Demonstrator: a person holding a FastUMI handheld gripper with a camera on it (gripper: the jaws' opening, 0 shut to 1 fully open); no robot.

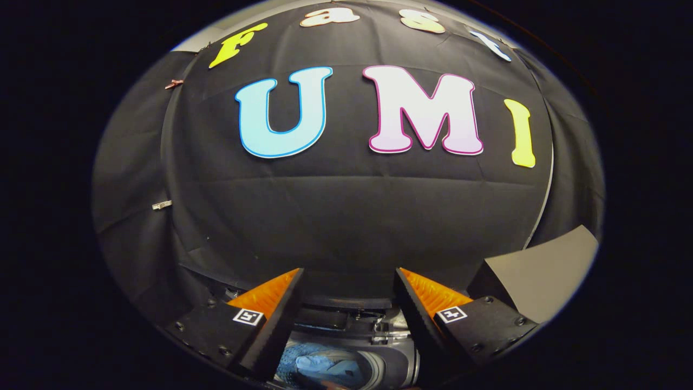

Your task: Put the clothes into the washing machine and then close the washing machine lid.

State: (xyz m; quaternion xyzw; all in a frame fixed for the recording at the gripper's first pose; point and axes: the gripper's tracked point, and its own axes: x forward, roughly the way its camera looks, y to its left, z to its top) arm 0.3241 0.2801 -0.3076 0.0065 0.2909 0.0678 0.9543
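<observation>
Gripper view: hand-held gripper [347, 303] spread empty above washing machine [390, 346], blue clothes [325, 365] already inside; probably next, closing grey lid [541, 271].

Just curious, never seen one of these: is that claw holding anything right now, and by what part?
Nothing. The claw is open and empty; blue clothes lie in the washer drum below.

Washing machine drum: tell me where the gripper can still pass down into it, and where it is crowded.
The gripper is open, nothing between its fingers. The gap between them looks down into the washing machine drum: the side toward the grey lid shows bare wall, likely passable. The other side is crowded by blue clothes. The machine's back rim bounds it ahead.
</observation>
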